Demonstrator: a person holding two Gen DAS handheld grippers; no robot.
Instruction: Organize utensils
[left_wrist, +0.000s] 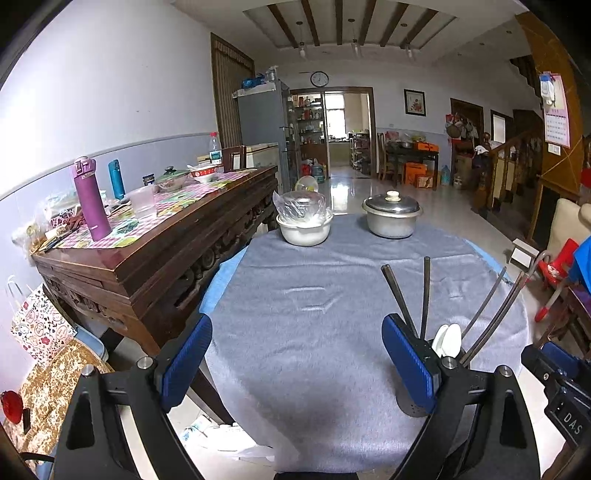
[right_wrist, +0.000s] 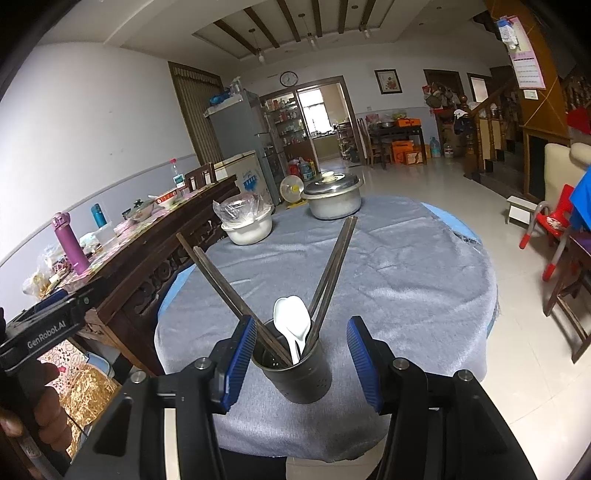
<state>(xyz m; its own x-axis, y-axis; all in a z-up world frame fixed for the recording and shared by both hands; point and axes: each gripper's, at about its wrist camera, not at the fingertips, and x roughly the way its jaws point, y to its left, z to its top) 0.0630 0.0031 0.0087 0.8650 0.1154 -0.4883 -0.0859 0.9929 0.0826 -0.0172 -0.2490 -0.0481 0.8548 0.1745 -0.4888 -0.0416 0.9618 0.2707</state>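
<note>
A dark metal utensil holder (right_wrist: 295, 373) stands on the grey cloth of the round table (right_wrist: 406, 280). It holds dark chopsticks (right_wrist: 332, 266) leaning left and right and two white spoons (right_wrist: 293, 321). My right gripper (right_wrist: 301, 363) is open with the holder between its blue pads, apart from both. My left gripper (left_wrist: 299, 365) is open and empty over bare cloth; the holder (left_wrist: 413, 406) sits just right of its right finger, mostly hidden, with chopsticks (left_wrist: 424, 295) and spoons (left_wrist: 448, 341) sticking up.
A white bowl with a plastic bag (left_wrist: 304, 225) and a lidded metal pot (left_wrist: 391, 218) stand at the table's far edge. A cluttered dark wooden sideboard (left_wrist: 159, 254) runs close along the left. Red chairs (right_wrist: 550, 229) stand at the right.
</note>
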